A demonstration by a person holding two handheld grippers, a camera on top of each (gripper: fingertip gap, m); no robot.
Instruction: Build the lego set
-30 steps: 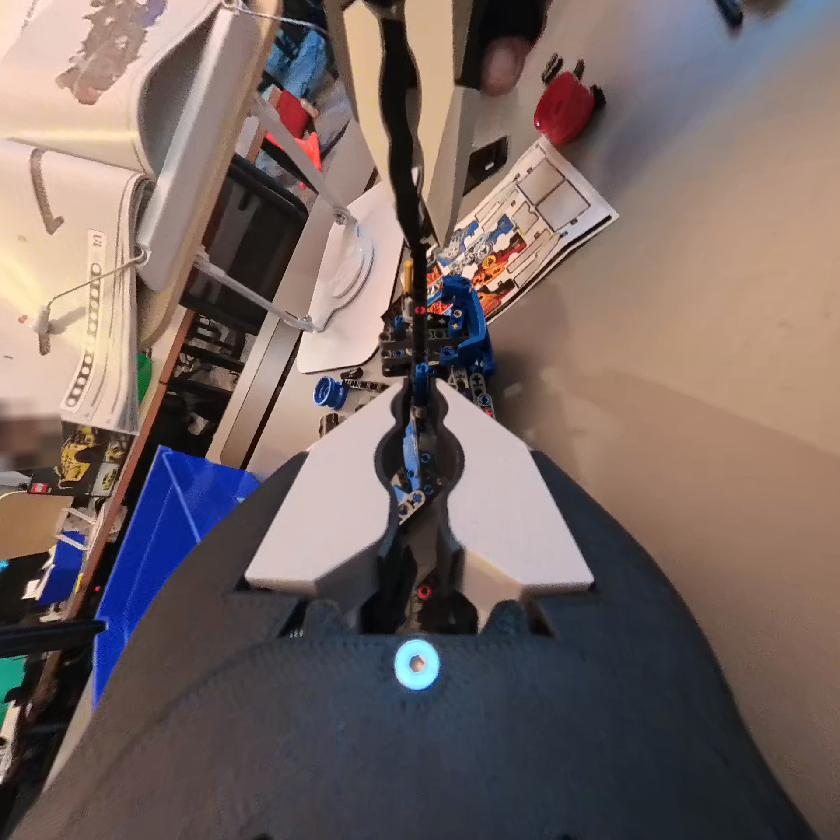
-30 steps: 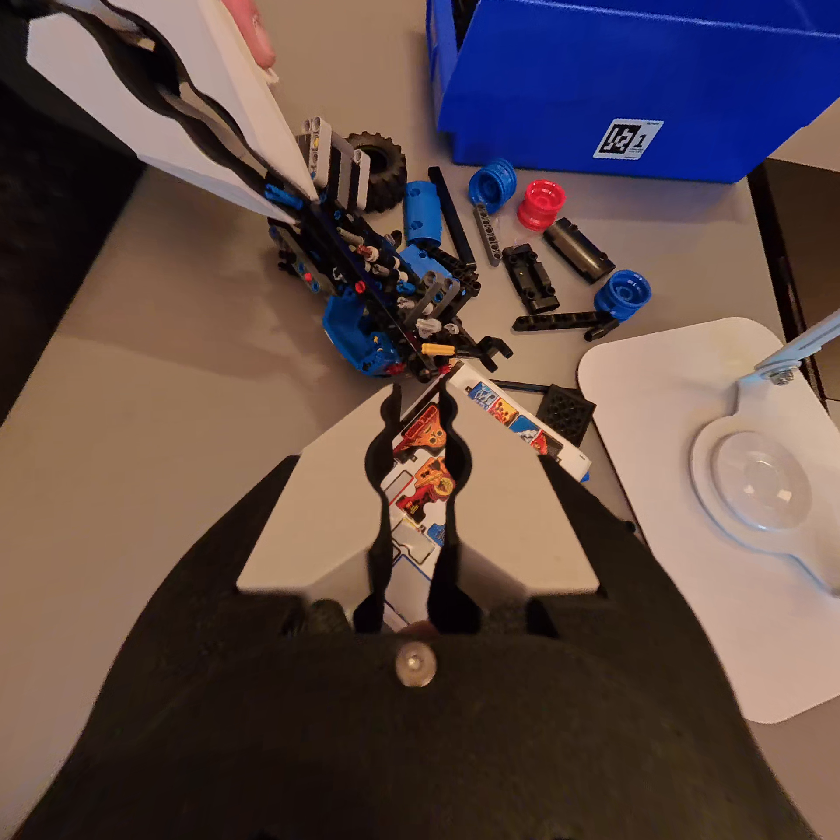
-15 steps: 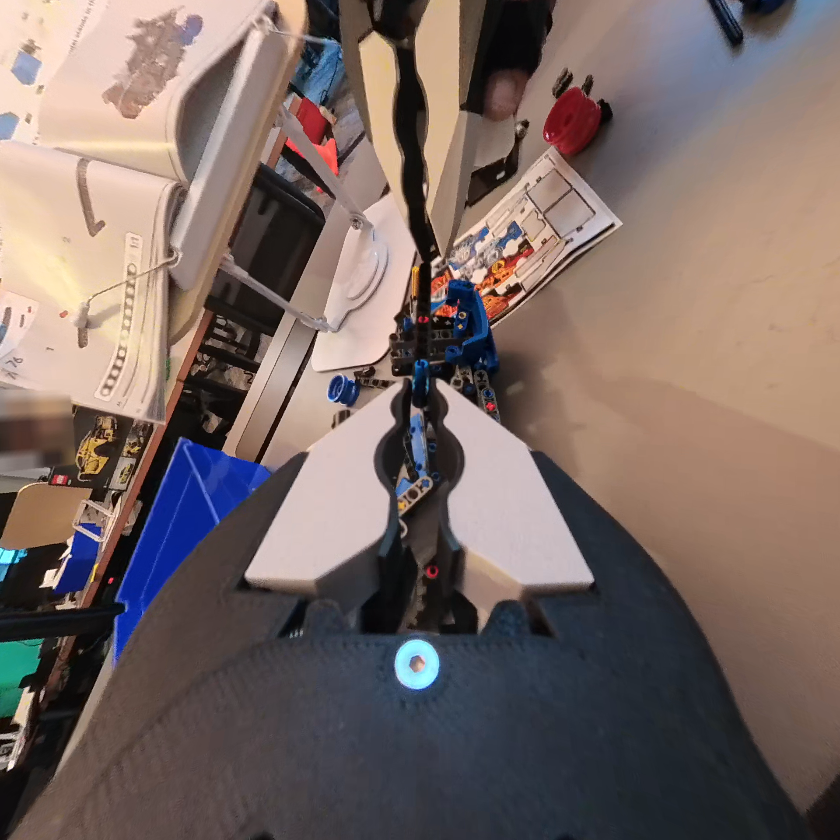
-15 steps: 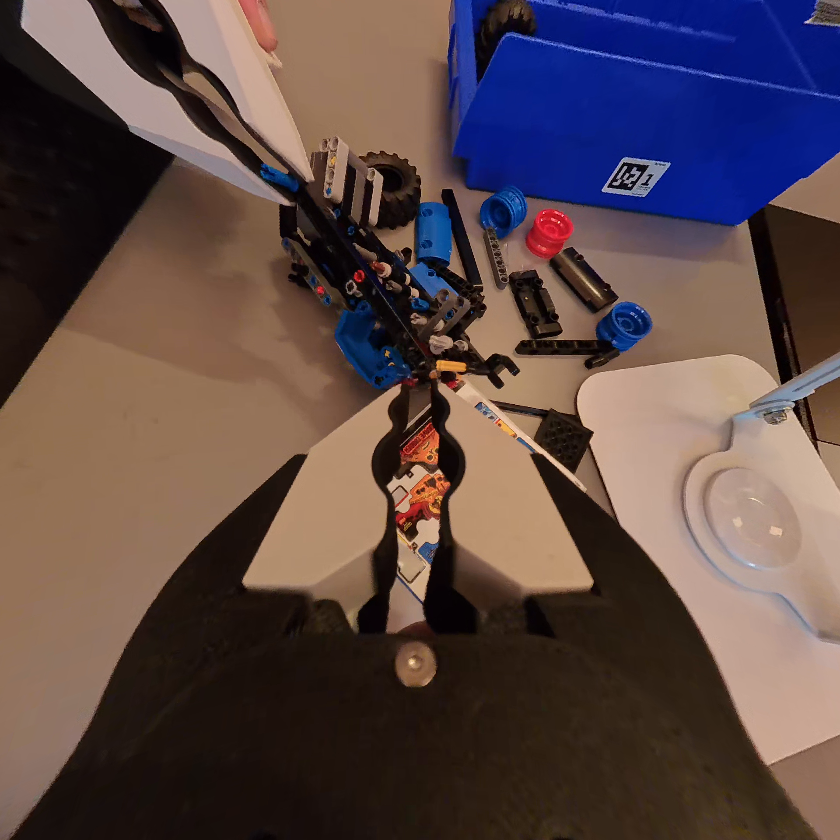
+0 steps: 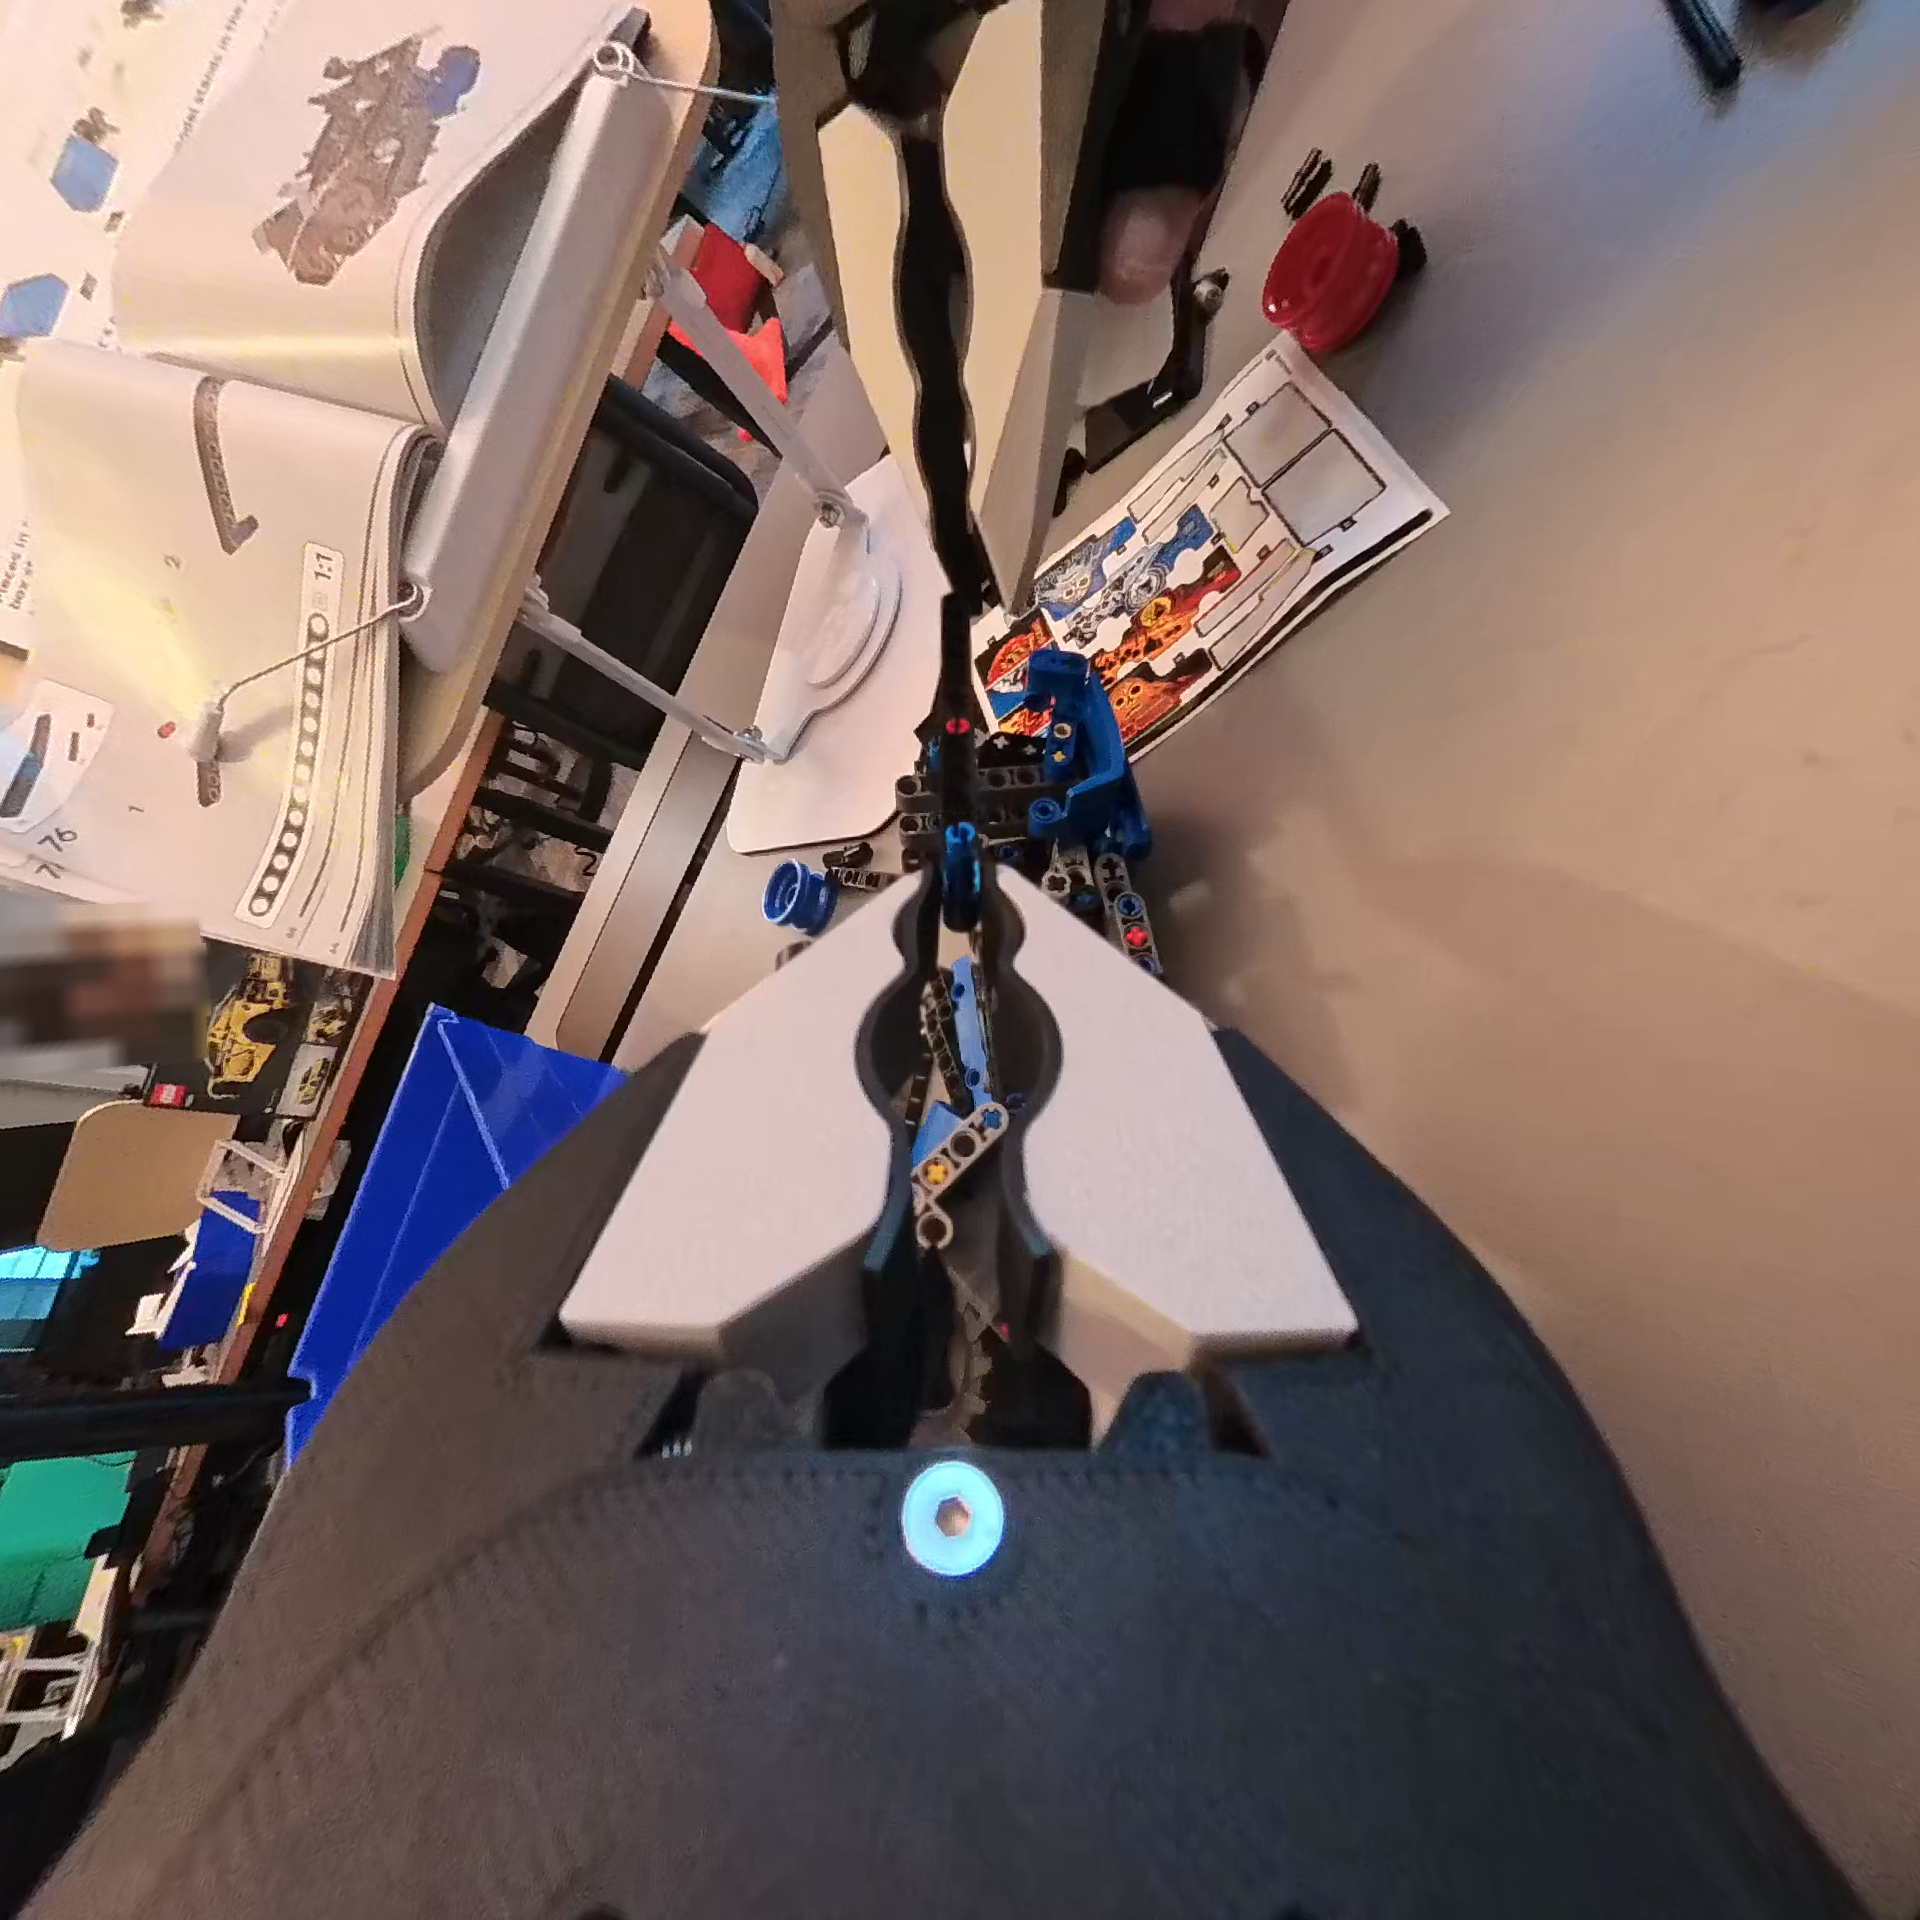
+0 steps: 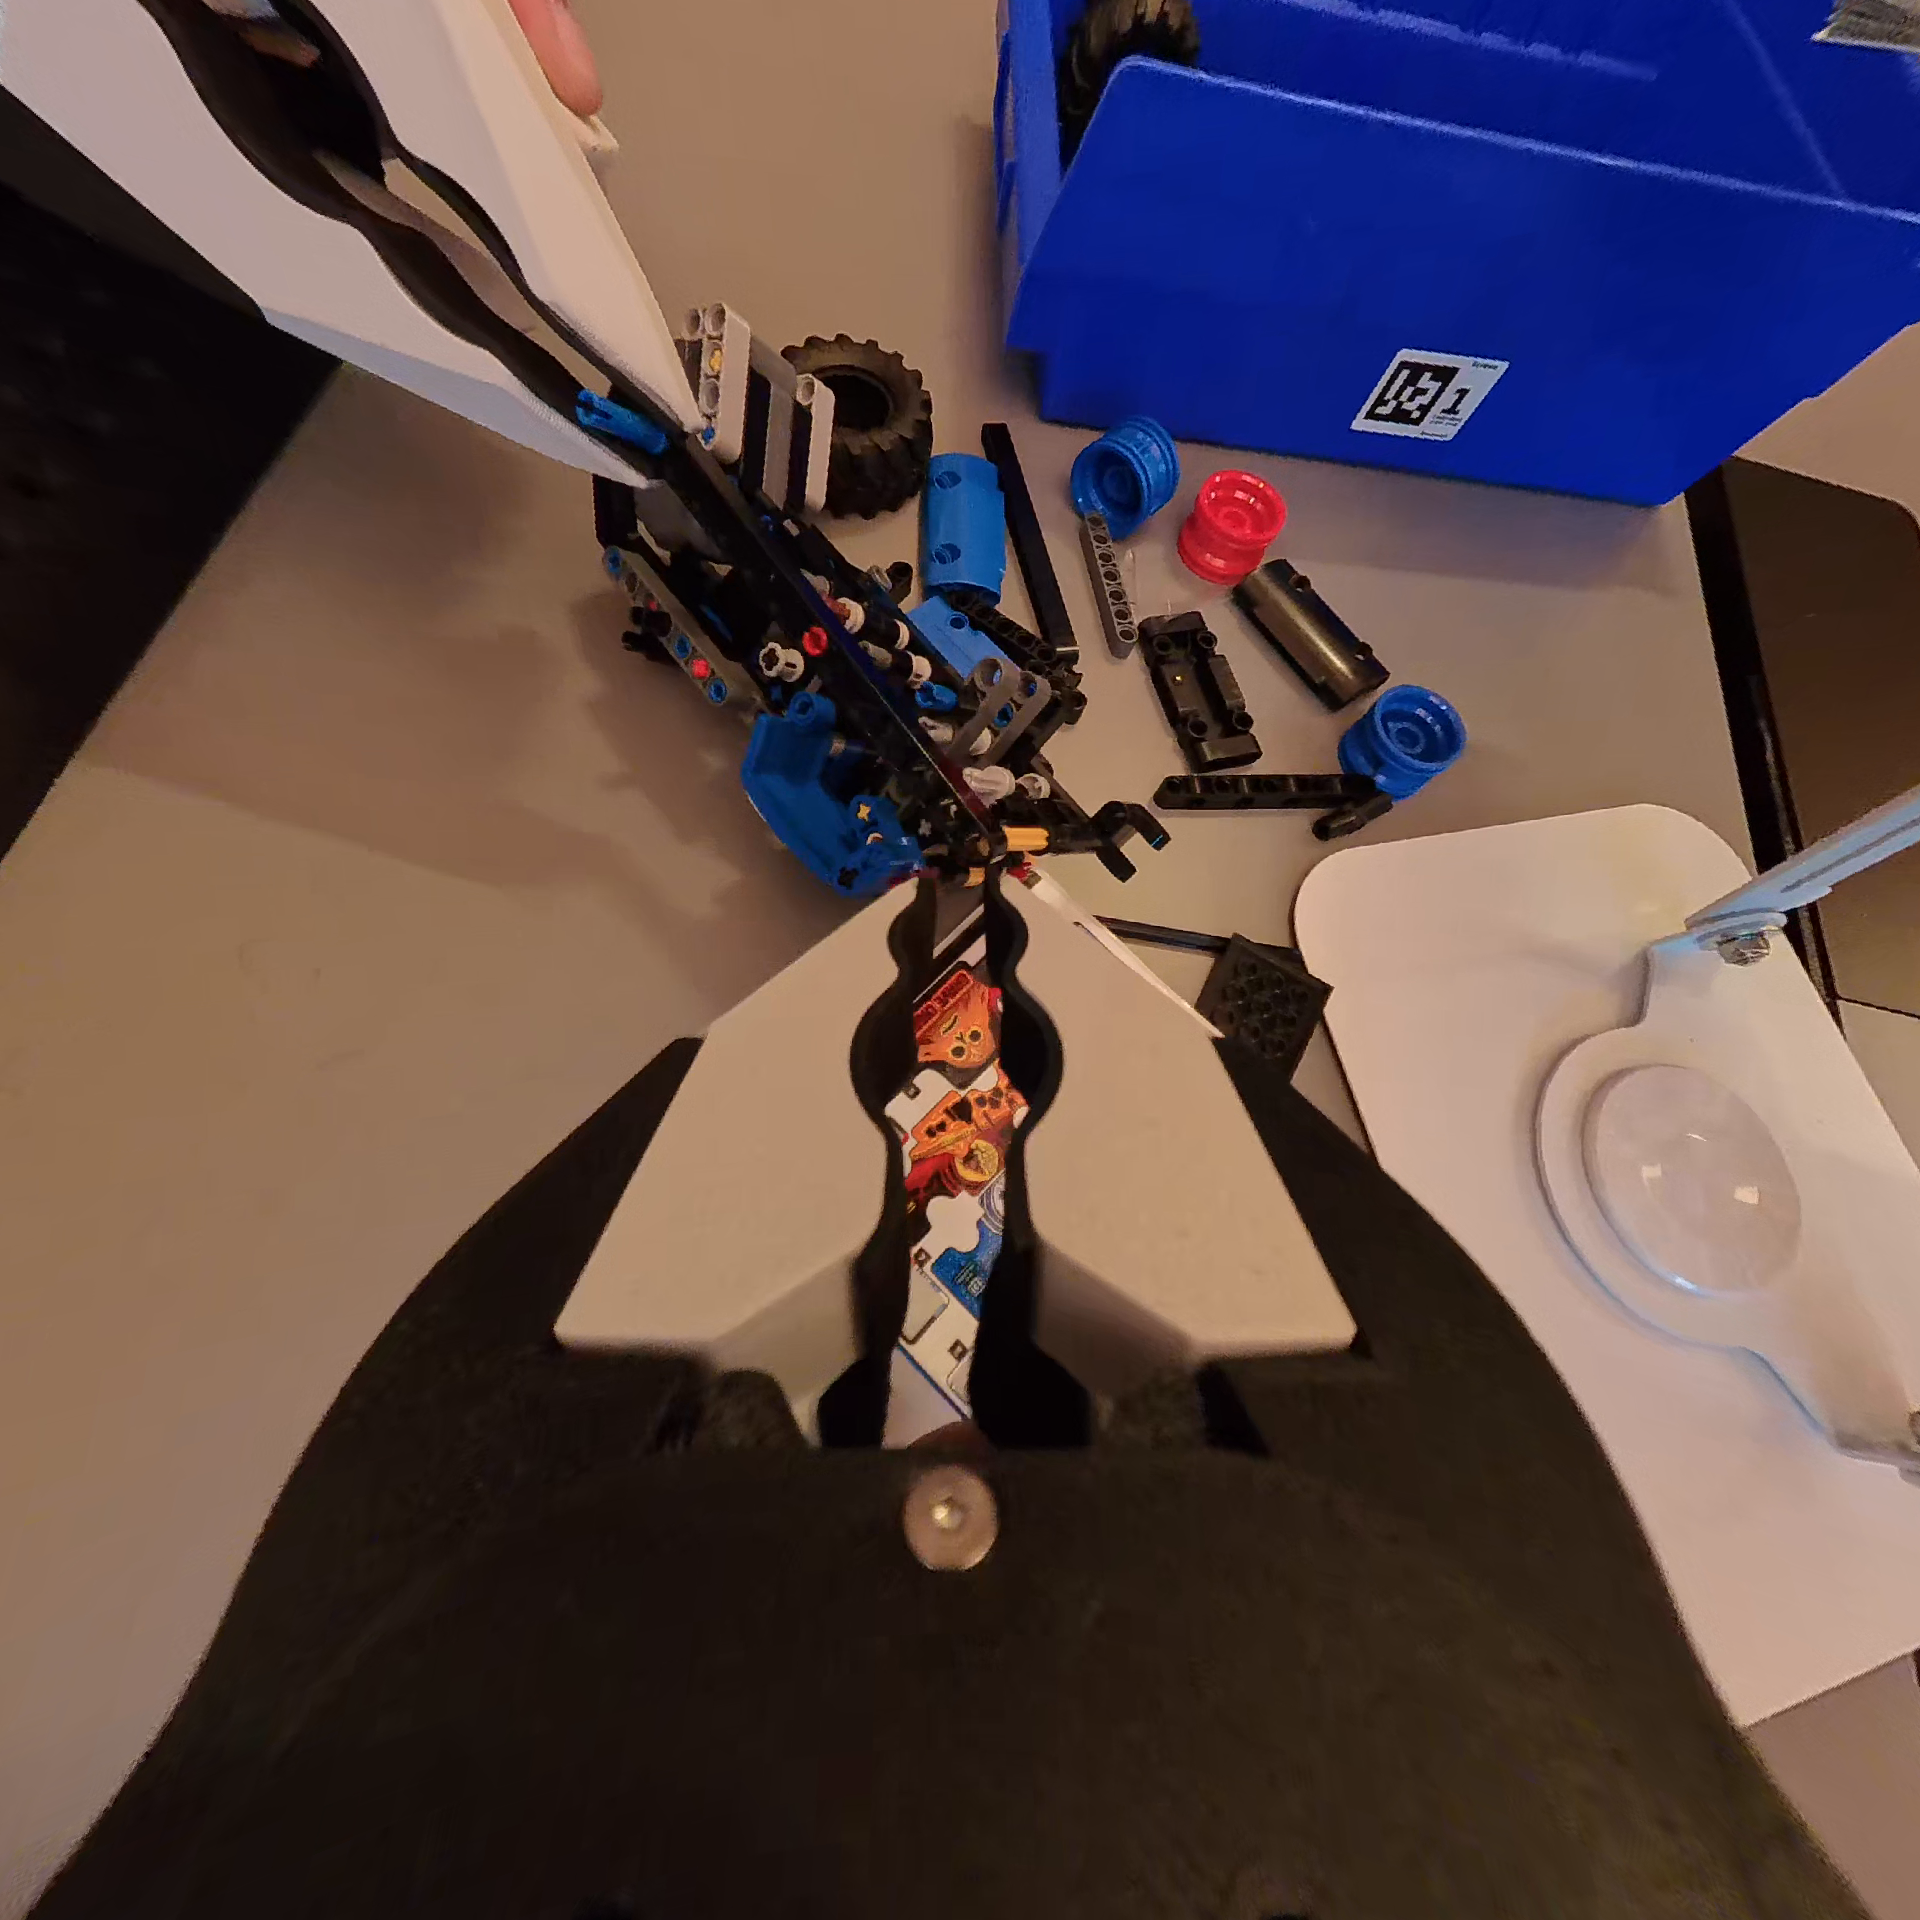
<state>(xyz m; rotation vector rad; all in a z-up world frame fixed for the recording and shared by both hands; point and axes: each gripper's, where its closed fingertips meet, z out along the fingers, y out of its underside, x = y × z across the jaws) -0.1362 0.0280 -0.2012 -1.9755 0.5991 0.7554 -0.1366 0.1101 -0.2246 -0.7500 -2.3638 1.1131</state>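
Blue-and-black lego model (image 6: 831, 717) with red and yellow pins, blue bin (image 6: 1455, 260) behind, one red wheel hub (image 6: 1231, 525) among blue ones, orange-and-blue flame-patterned sticker sheet (image 5: 1195, 582), grey table (image 6: 312, 935).

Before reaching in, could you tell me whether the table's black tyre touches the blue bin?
Apart: right wrist view shows table between black tyre and blue bin.

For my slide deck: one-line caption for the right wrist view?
Two grippers, right and left, pinch opposite ends of a blue-black Lego chassis.
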